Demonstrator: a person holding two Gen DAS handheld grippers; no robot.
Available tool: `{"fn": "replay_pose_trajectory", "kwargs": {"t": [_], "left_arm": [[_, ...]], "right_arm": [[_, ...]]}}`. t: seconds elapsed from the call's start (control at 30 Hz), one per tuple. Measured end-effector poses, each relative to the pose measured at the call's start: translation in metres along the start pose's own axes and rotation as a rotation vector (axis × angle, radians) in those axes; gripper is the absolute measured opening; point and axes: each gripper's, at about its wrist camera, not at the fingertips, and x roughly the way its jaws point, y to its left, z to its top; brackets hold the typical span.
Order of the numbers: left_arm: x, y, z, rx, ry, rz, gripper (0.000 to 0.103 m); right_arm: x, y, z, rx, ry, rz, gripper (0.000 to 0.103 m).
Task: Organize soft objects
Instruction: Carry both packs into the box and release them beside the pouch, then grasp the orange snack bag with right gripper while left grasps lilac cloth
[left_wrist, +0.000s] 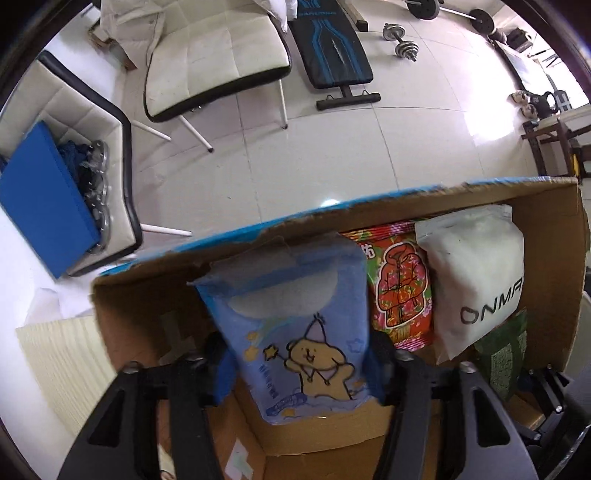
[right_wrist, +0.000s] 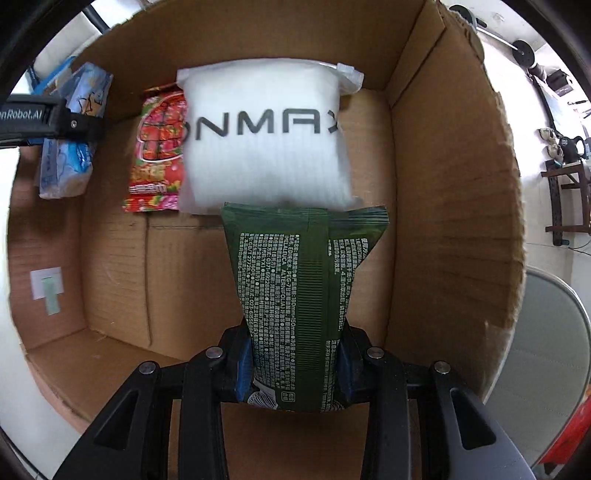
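Open brown cardboard box (right_wrist: 443, 184), contents listed left to right.

Far left: left gripper (left_wrist: 299, 369), clamped on a soft blue pouch printed with a cartoon bear (left_wrist: 295, 325), held upright inside the box near its left wall; not yet released.

Next right: red and yellow floral-print foil packet (right_wrist: 159, 147), leaning against the far wall, just beside the blue pouch. Apparently placed.

Next right: white padded pouch lettered in grey (right_wrist: 266, 136), against the far wall, overlapping the red packet's right edge. Apparently placed.

Near, right of centre: right gripper (right_wrist: 295, 369), clamped on a dark green plastic pack with white small print (right_wrist: 295, 280), top edge just below the white pouch; not yet set down.

Progress, as judged: two items stowed, two in hand over the box; any further items outside not visible.

Left wrist view only: white tiled floor, cream padded chairs (left_wrist: 214, 59), chrome dumbbell (left_wrist: 400, 40). Right wrist view only: bare box floor, white label on left wall (right_wrist: 47, 288).
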Motion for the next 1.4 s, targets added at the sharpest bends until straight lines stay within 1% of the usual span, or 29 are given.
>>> {"fn": "replay_pose_trajectory", "kwargs": {"t": [0.07, 0.1, 0.13, 0.17, 0.23, 0.27, 0.3, 0.33, 0.4, 0.5, 0.63, 0.67, 0.73, 0.77, 0.83, 0.9, 0.93, 0.97, 1.0, 1.03, 1.07, 1.1, 1.17, 1.2, 1.23, 1.27, 1.3, 1.37, 1.4], "left_arm": [[0.002, 0.009, 0.002, -0.051, -0.003, -0.016, 0.071], [0.001, 0.013, 0.003, -0.071, -0.009, -0.022, 0.083], [-0.002, 0.018, 0.002, -0.096, -0.018, -0.027, 0.093], [-0.007, 0.023, 0.001, -0.117, -0.035, -0.032, 0.094], [-0.018, 0.029, -0.002, -0.135, -0.072, -0.017, 0.094], [-0.025, 0.031, -0.005, -0.143, -0.093, -0.007, 0.095], [-0.032, 0.031, -0.008, -0.146, -0.111, -0.011, 0.097], [-0.037, 0.032, -0.010, -0.147, -0.120, -0.021, 0.099], [-0.050, 0.032, -0.019, -0.152, -0.151, -0.026, 0.100], [-0.068, 0.028, -0.040, -0.148, -0.190, -0.043, 0.100], [-0.091, 0.020, -0.074, -0.143, -0.243, -0.048, 0.101], [-0.096, 0.019, -0.081, -0.145, -0.256, -0.039, 0.101], [-0.107, 0.014, -0.098, -0.146, -0.296, -0.028, 0.101], [-0.115, 0.011, -0.111, -0.153, -0.326, -0.024, 0.101], [-0.128, 0.009, -0.134, -0.179, -0.385, -0.013, 0.101], [-0.139, 0.007, -0.159, -0.206, -0.432, -0.017, 0.101], [-0.144, 0.006, -0.177, -0.222, -0.466, -0.005, 0.101], [-0.146, 0.003, -0.194, -0.224, -0.495, 0.022, 0.101], [-0.147, -0.002, -0.206, -0.220, -0.512, 0.051, 0.101], [-0.144, -0.007, -0.222, -0.208, -0.523, 0.097, 0.101], [-0.139, -0.015, -0.239, -0.186, -0.531, 0.143, 0.101], [-0.132, -0.022, -0.251, -0.167, -0.533, 0.173, 0.101], [-0.109, -0.035, -0.273, -0.129, -0.501, 0.238, 0.101], [-0.098, -0.040, -0.280, -0.112, -0.482, 0.251, 0.101], [-0.081, -0.045, -0.287, -0.089, -0.453, 0.278, 0.101], [-0.067, -0.049, -0.291, -0.068, -0.433, 0.305, 0.100], [-0.058, -0.052, -0.294, -0.054, -0.419, 0.325, 0.100], [-0.034, -0.054, -0.296, -0.027, -0.374, 0.379, 0.096], [-0.025, -0.054, -0.299, -0.021, -0.362, 0.397, 0.096]], "right_arm": [[0.004, 0.003, 0.003, 0.000, 0.018, -0.029, 0.040], [0.004, 0.002, 0.003, 0.010, 0.025, -0.039, 0.047], [0.004, 0.003, 0.004, 0.021, 0.024, -0.013, 0.055], [0.003, 0.003, 0.004, 0.030, 0.020, 0.016, 0.061], [-0.009, 0.010, 0.002, 0.027, 0.004, 0.051, 0.083], [-0.014, 0.014, 0.001, 0.019, -0.011, 0.044, 0.089], [-0.020, 0.019, 0.000, 0.008, -0.028, 0.026, 0.100], [-0.029, 0.025, -0.001, -0.006, -0.055, -0.008, 0.103], [-0.041, 0.032, -0.003, -0.019, -0.088, -0.028, 0.103], [-0.055, 0.037, -0.006, -0.019, -0.115, -0.050, 0.103], [-0.075, 0.039, -0.014, 0.003, -0.146, -0.035, 0.103], [-0.081, 0.038, -0.016, 0.008, -0.153, -0.033, 0.103], [-0.092, 0.039, -0.019, 0.015, -0.166, -0.027, 0.103], [-0.096, 0.036, -0.022, 0.019, -0.173, -0.019, 0.103], [-0.105, 0.030, -0.028, 0.026, -0.188, 0.022, 0.103], [-0.116, 0.026, -0.039, 0.044, -0.211, 0.106, 0.103], [-0.123, 0.023, -0.048, 0.053, -0.232, 0.156, 0.103], [-0.131, 0.020, -0.060, 0.059, -0.256, 0.202, 0.103], [-0.134, 0.017, -0.069, 0.065, -0.275, 0.220, 0.103], [-0.137, 0.012, -0.086, 0.075, -0.307, 0.231, 0.103], [-0.138, 0.008, -0.098, 0.079, -0.324, 0.230, 0.103], [-0.137, 0.003, -0.109, 0.082, -0.336, 0.223, 0.103], [-0.128, -0.012, -0.137, 0.105, -0.338, 0.205, 0.103], [-0.122, -0.018, -0.148, 0.124, -0.328, 0.201, 0.103], [-0.107, -0.029, -0.162, 0.170, -0.302, 0.221, 0.103], [-0.096, -0.034, -0.170, 0.201, -0.282, 0.251, 0.103], [-0.076, -0.039, -0.178, 0.241, -0.242, 0.295, 0.103], [-0.044, -0.040, -0.184, 0.294, -0.175, 0.351, 0.098], [-0.025, -0.037, -0.187, 0.324, -0.144, 0.385, 0.092]]}}
